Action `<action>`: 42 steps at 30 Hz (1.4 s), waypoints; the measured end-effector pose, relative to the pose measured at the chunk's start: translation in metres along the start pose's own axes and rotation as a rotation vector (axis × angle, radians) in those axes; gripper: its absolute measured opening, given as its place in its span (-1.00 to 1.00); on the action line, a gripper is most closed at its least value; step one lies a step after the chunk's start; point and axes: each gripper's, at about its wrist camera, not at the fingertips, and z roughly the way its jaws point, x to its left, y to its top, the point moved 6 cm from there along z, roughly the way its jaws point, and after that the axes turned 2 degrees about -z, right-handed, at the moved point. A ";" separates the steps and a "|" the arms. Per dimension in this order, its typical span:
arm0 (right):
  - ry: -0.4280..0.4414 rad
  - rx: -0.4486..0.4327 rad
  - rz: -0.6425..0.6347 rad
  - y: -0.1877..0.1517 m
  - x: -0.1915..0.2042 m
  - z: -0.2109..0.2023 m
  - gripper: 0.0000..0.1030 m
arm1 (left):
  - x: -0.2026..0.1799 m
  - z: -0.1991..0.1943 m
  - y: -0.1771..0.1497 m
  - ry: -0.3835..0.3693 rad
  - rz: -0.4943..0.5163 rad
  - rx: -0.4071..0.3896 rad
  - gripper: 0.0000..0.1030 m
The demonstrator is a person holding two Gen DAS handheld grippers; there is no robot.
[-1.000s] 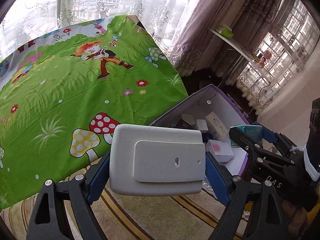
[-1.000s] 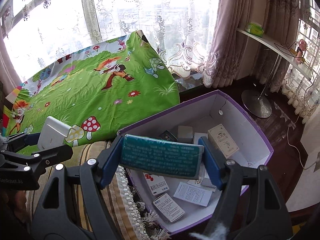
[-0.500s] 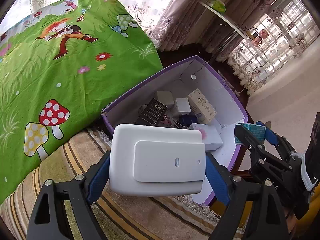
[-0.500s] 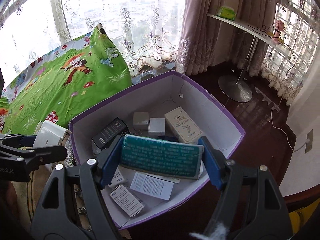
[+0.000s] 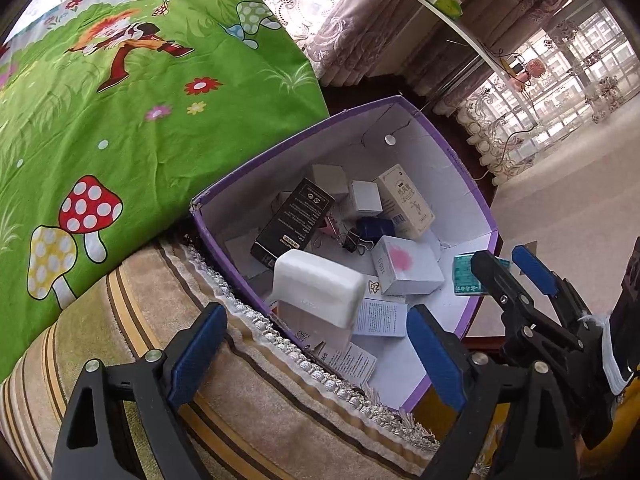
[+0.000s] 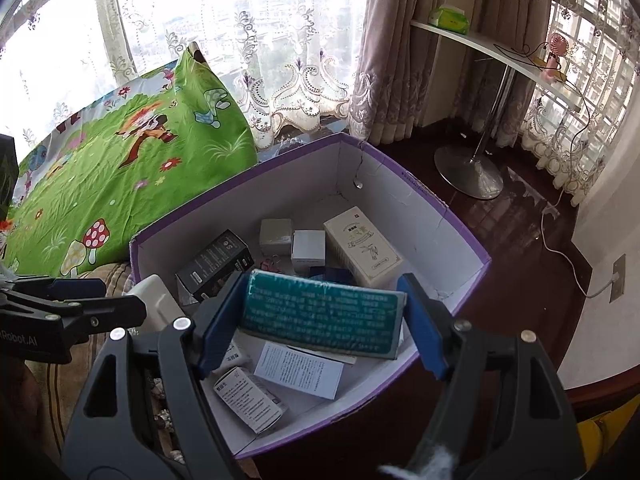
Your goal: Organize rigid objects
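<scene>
This is a room in a home, most likely a bedroom or sitting room by a bay window. Tall windows hung with embroidered white lace curtains (image 6: 256,48) and heavier mauve patterned drapes (image 6: 400,52) fill the view from ten to two o'clock. A bright green cartoon-printed bedsheet with mushrooms and flowers (image 5: 120,120) spreads across at nine o'clock, above a beige striped woven cover with a braided fringe (image 5: 256,364). At two o'clock a narrow white shelf on a metal pedestal stand (image 6: 492,50) carries a green tissue pack (image 6: 448,20) and a small pink fan (image 6: 554,50). Dark polished wooden flooring (image 6: 516,220) and a wall socket with a white cable (image 6: 618,278) lie at three o'clock.
</scene>
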 end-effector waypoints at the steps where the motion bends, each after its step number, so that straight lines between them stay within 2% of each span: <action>1: 0.004 0.000 -0.001 0.000 0.001 0.000 0.71 | 0.000 -0.001 -0.001 -0.003 -0.004 -0.002 0.80; 6: -0.003 -0.002 -0.024 -0.003 0.006 -0.007 0.77 | 0.003 -0.017 -0.012 -0.011 -0.014 -0.032 0.80; 13: -0.031 0.007 -0.054 -0.017 0.011 -0.026 0.77 | 0.003 -0.047 -0.043 0.003 -0.027 -0.115 0.80; 17: -0.040 -0.002 -0.059 -0.022 0.009 -0.037 0.77 | 0.006 -0.052 -0.046 -0.049 -0.056 -0.140 0.88; 21: -0.044 0.001 -0.050 -0.021 0.007 -0.038 0.77 | 0.004 -0.050 -0.045 -0.088 -0.056 -0.144 0.99; 32: -0.040 0.005 -0.053 -0.020 0.007 -0.036 0.77 | -0.002 -0.043 -0.045 -0.027 0.008 -0.127 0.99; 42: -0.037 0.010 -0.051 -0.022 0.008 -0.035 0.77 | -0.003 -0.041 -0.045 -0.018 0.018 -0.125 0.99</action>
